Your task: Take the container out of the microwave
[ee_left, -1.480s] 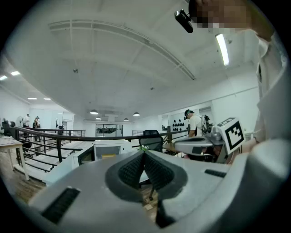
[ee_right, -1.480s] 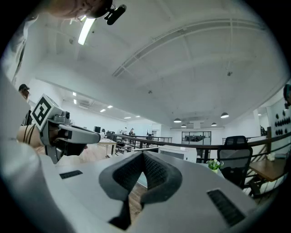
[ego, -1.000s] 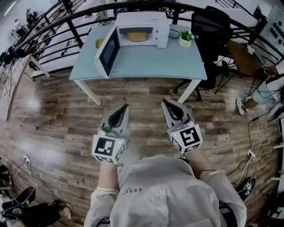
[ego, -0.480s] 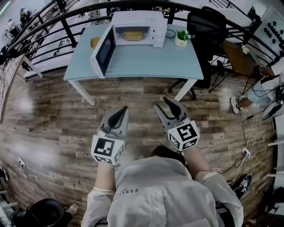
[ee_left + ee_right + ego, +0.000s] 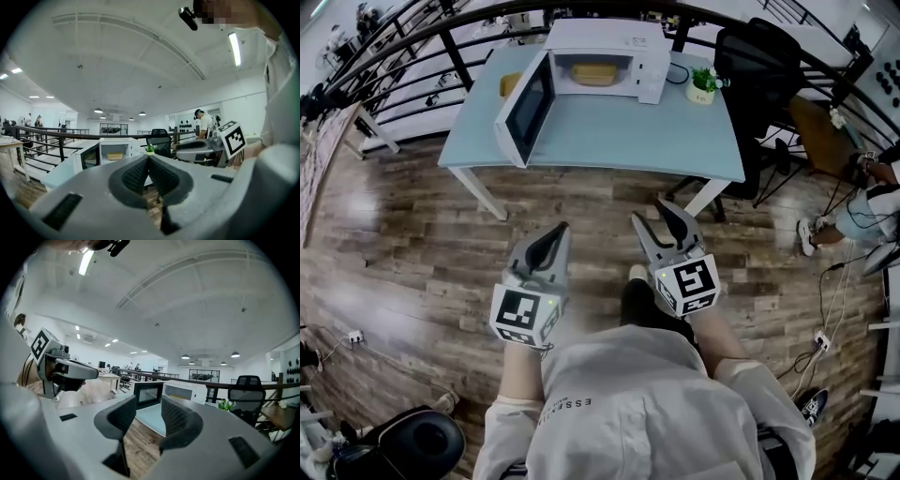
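A white microwave (image 5: pixel 605 58) stands at the back of a pale blue table (image 5: pixel 609 131), its door (image 5: pixel 525 110) swung open to the left. Inside sits a tan container (image 5: pixel 592 75), also seen in the left gripper view as a small tan box (image 5: pixel 115 156). Both grippers hover over the wooden floor well in front of the table, pointing at it. My left gripper (image 5: pixel 557 232) has its jaws together with nothing in them. My right gripper (image 5: pixel 653 218) stands open, its jaws apart (image 5: pixel 147 416) and empty.
A small potted plant (image 5: pixel 704 84) stands at the table's back right. A black office chair (image 5: pixel 764 66) is beside the table's right end. A dark railing (image 5: pixel 412 47) runs behind the table. A seated person (image 5: pixel 862 202) is at the far right. Cables lie on the floor.
The right gripper's jaws have opened. Both grippers sit slightly lower in the head view, and the view has shifted so the table lies a bit farther right.
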Demonstrator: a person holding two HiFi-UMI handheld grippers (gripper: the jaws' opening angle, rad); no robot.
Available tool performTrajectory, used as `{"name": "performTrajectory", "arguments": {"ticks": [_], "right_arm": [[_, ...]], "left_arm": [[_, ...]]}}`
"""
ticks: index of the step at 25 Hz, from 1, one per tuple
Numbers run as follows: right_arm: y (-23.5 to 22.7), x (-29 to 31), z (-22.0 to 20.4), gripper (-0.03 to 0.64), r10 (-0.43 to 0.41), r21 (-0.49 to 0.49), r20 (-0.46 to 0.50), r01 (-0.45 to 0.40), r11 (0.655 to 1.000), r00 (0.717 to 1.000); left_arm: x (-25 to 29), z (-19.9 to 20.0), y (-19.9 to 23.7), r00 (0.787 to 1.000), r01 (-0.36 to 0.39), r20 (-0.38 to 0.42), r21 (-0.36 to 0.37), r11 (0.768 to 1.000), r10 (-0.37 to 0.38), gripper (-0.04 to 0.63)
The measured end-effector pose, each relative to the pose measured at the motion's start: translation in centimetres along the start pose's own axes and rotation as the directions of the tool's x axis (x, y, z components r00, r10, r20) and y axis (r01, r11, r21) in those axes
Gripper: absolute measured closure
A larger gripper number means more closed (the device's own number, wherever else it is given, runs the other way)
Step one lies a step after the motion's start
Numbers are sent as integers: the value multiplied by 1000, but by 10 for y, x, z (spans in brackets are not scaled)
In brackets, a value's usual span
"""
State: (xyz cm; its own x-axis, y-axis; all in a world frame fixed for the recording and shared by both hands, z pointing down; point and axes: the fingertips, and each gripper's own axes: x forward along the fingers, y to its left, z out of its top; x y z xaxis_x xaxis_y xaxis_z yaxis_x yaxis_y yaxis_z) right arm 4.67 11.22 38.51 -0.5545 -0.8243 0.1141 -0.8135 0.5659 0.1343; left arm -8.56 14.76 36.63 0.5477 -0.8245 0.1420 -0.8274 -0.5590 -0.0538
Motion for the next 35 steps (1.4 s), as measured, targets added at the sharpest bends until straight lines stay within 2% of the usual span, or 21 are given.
{"name": "performTrajectory", "arguments": {"ticks": [4, 12, 19, 32, 35], "right_arm": [[-34, 35, -8, 457, 48, -2, -4, -48, 999, 999], [-133, 105, -14, 457, 127, -24, -16, -127, 992, 992], [-199, 162, -26, 457, 199, -59, -70, -204, 977, 977], [-233, 265, -26, 457, 250, -146, -99, -263, 954, 963], [-236, 297, -25, 457, 247, -167, -130, -267, 949, 960]], "left_arm": [[44, 2, 15, 999, -47, -1, -8, 999, 47, 594], [159, 17, 29, 996, -85, -29, 1, 996, 85, 594], [242, 23, 49, 990, -131, -60, -8, 991, 131, 594], [322, 5, 112, 982, -153, -114, -45, 987, 147, 594], [338, 11, 138, 985, -134, -112, -14, 991, 131, 594]]}}
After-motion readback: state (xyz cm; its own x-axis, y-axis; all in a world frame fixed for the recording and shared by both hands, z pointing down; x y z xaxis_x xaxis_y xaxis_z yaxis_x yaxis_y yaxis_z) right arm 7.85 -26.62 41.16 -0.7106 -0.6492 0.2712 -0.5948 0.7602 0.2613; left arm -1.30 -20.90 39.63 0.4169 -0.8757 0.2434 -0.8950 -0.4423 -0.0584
